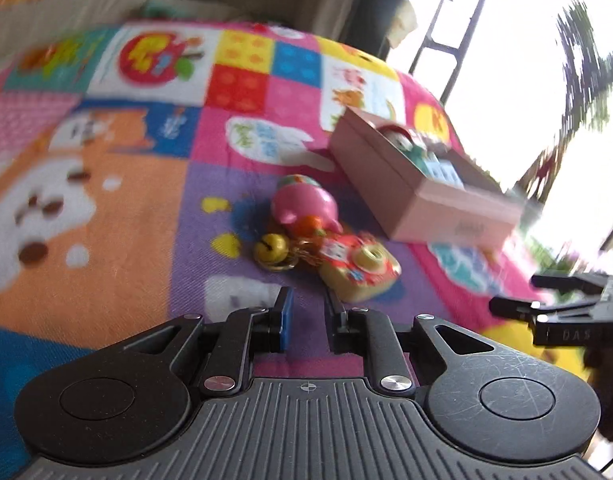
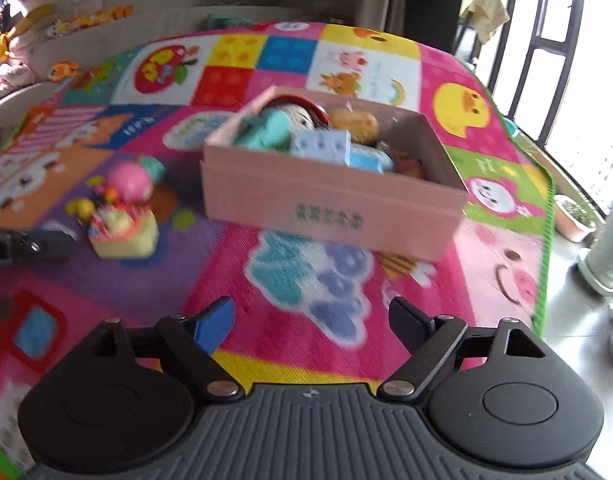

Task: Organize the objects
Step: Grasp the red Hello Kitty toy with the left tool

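Note:
A pink cardboard box (image 2: 330,204) stands on the colourful play mat (image 2: 290,332), holding several small toys. It also shows in the left wrist view (image 1: 390,176). Left of it lie a pink pig toy (image 1: 304,204), a gold bell keychain (image 1: 271,249) and a red-and-yellow toy camera (image 1: 358,270). The same pile shows in the right wrist view (image 2: 122,220). My left gripper (image 1: 308,298) hovers just short of the toy camera, jaws a little apart and empty. My right gripper (image 2: 312,316) is open and empty in front of the box.
A beige sofa with plush toys (image 2: 86,28) lies beyond the mat. A balcony door with black bars (image 2: 546,52) is at the right, with plant pots (image 2: 574,216) on the floor by the mat's edge. The right gripper's fingers (image 1: 518,306) show in the left wrist view.

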`<state>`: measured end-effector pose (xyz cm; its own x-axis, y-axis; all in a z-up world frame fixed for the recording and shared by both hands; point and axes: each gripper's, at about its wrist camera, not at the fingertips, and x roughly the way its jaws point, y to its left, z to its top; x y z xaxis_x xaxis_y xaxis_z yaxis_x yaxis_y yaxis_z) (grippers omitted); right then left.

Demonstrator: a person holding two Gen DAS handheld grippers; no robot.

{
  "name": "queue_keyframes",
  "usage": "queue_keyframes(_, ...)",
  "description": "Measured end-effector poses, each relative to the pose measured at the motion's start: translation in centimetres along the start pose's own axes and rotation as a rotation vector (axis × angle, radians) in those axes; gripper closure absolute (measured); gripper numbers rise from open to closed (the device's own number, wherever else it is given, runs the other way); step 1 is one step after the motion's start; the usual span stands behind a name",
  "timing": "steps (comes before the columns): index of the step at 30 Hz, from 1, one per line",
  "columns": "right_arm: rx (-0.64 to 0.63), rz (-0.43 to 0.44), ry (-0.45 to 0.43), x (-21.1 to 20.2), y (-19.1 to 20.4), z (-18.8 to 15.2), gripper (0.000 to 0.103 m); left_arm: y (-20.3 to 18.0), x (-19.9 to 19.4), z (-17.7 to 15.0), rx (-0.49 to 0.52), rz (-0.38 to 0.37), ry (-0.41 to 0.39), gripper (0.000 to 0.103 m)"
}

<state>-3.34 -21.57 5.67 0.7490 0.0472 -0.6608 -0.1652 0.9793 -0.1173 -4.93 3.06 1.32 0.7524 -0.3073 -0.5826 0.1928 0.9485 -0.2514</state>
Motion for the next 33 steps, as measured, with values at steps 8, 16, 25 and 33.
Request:
queue_keyframes(8, 0.189, 0.036, -0.027, 0.4, -2.5, -2.0, 0.000, -4.5, 0.4, -0.2, 0.189, 0.042, 0.078, 0.057)
queue_keyframes(16, 0.323, 0.067, -0.039, 0.3, -4.3, -2.7, 0.000, -6.5, 1.7, 0.2, 0.226, 0.047, 0.108, 0.041)
queue_keyframes(25, 0.380, 0.107, -0.063, 0.2, -5.2, -3.0, 0.000, -4.1, 1.0, 4.2, 0.110, 0.112, -0.037, 0.044)
queue_keyframes(33, 0.381, 0.107, -0.064, 0.2, -5.2, -3.1, 0.000, -5.4, 2.3, 2.4, 0.156, -0.023, 0.054, 0.043)
